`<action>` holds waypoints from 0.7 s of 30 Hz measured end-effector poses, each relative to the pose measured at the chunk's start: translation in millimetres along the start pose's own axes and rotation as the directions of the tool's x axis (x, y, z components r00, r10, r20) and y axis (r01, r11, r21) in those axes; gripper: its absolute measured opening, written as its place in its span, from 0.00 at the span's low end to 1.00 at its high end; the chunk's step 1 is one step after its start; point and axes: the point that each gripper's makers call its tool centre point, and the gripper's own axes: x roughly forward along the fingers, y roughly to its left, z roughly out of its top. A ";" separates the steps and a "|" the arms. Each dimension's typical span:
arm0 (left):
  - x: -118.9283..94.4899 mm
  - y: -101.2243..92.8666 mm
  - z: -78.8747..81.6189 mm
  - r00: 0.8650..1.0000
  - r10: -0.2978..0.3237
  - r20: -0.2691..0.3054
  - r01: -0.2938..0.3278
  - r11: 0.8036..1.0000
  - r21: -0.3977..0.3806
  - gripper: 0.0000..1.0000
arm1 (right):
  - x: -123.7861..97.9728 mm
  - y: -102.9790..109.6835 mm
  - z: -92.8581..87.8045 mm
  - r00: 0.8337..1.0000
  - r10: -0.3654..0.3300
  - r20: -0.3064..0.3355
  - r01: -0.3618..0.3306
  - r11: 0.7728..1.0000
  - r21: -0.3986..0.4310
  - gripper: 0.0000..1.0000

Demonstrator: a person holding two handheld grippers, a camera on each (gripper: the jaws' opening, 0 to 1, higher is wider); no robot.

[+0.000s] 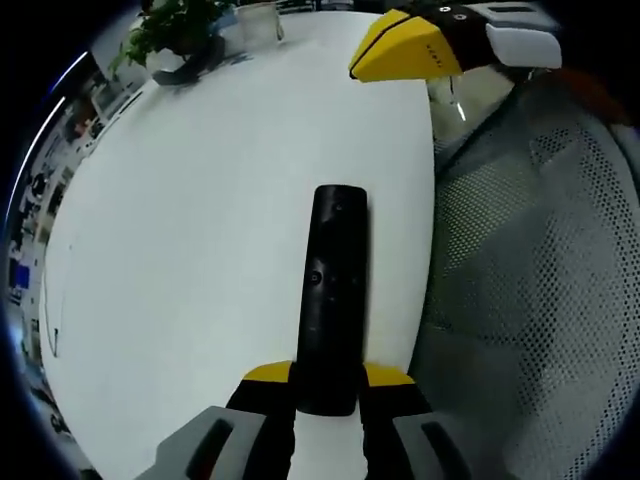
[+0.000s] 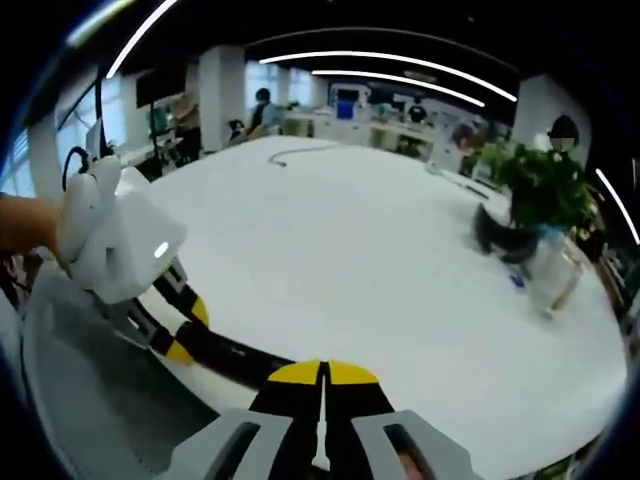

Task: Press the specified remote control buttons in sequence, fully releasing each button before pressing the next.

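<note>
White table [image 1: 200, 230], potted plant [image 2: 540, 190] beside a clear cup [image 2: 553, 272], grey mesh chair [image 1: 540, 300], office desks behind

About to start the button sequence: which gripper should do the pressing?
Right, probably. The left gripper is shut on the remote control, holding it over the white table; the right gripper is shut, empty and free.

White desk, few things on top

Broad, white, rounded desk [image 1: 200, 230], mostly bare. Black remote [image 1: 333, 290] flat on it, near end between the left fingers [image 1: 270, 372], running straight ahead. Far beyond the right fingers [image 2: 350, 372]: potted plant [image 2: 545, 190], clear container [image 2: 552, 272] beside it, dark cable [image 2: 295, 152] at far edge.
</note>
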 end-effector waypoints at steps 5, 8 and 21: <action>-0.7 0.3 -0.2 0.999 -0.002 0.041 0.003 1.000 -0.006 0.23 | 3.6 5.0 -4.3 0.999 0.030 -0.035 -0.030 1.000 0.006 0.00; -1.1 0.5 -0.3 0.998 -0.004 0.064 0.004 1.000 -0.011 0.23 | 6.1 11.0 -8.3 0.995 0.073 -0.067 -0.071 0.997 0.033 0.00; -4.6 -0.7 -0.3 0.958 0.015 0.287 -0.012 1.000 -0.011 0.24 | 34.8 13.4 -13.8 0.957 0.220 -0.188 -0.181 0.962 0.204 0.00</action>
